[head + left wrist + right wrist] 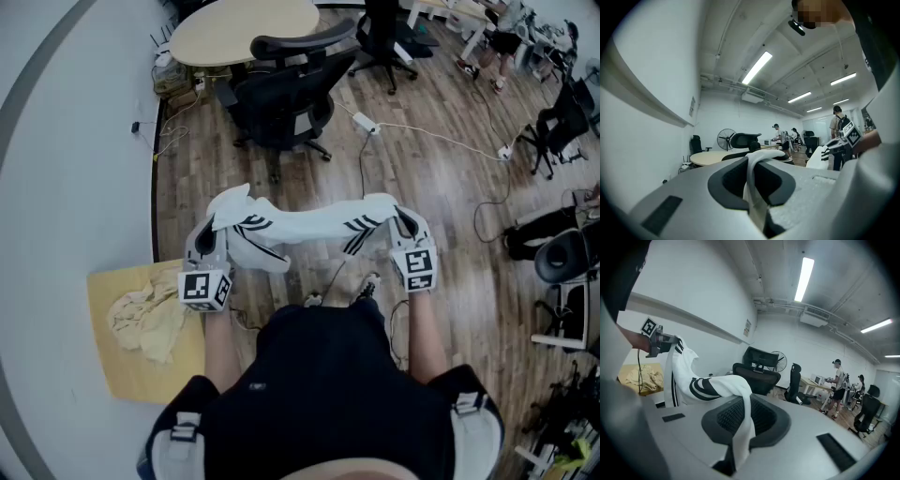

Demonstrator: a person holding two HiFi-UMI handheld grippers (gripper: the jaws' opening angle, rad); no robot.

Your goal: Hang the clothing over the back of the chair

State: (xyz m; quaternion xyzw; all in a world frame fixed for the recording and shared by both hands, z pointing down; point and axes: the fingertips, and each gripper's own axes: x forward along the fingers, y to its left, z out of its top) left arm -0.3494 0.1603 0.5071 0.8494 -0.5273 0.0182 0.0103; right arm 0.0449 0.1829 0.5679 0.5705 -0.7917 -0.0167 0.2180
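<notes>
A white garment with black stripes hangs stretched between my two grippers, in front of my chest. My left gripper is shut on its left end; the cloth runs out between the jaws. My right gripper is shut on the right end, and the striped fabric leads from its jaws toward the left gripper. The black office chair stands ahead of me on the wood floor, apart from the garment. Its back also shows in the gripper views, chair and chair.
A round beige table stands behind the chair. At my left a yellow board carries a crumpled cream cloth. A white power strip and cables lie on the floor. More chairs and people are at the far right.
</notes>
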